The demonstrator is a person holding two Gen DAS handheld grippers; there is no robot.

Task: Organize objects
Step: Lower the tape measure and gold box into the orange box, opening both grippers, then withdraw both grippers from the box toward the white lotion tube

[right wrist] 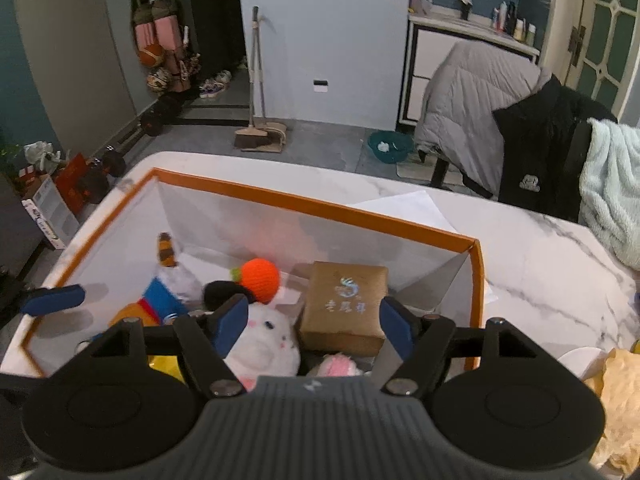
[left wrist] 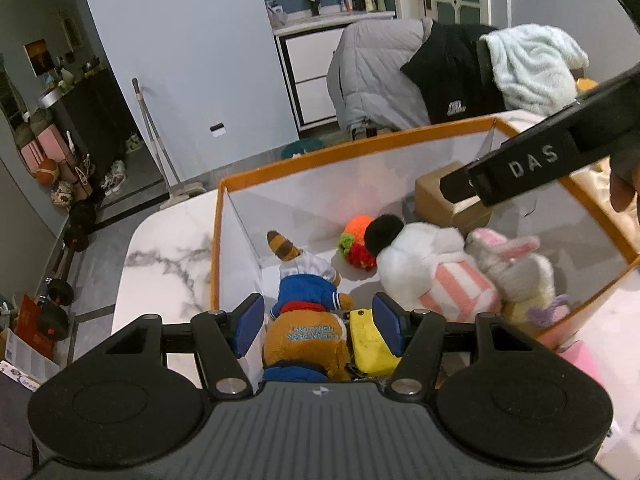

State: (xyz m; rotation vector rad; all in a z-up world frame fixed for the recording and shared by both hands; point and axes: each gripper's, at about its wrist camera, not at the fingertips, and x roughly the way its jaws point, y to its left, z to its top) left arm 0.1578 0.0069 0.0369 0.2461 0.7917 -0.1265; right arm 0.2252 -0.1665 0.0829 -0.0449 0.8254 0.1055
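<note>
Our left claw (left wrist: 320,322) is spread above the brown plush (left wrist: 304,344) and yellow toy (left wrist: 372,344), pinching nothing. Our right claw (right wrist: 314,326) is spread too, empty. Beyond, the rabbit (right wrist: 264,340), brown box (right wrist: 344,304) and orange ball (right wrist: 262,280) lie inside the orange-rimmed box (right wrist: 320,204).

In the left wrist view, the gripper body at the bottom centre is hiding the lower part of the brown plush (left wrist: 304,340) and the yellow object (left wrist: 370,344); the frame's right edge is cutting off a pink item (left wrist: 582,360). In the right wrist view, small print on the brown box (right wrist: 346,304) is staying unreadable
</note>
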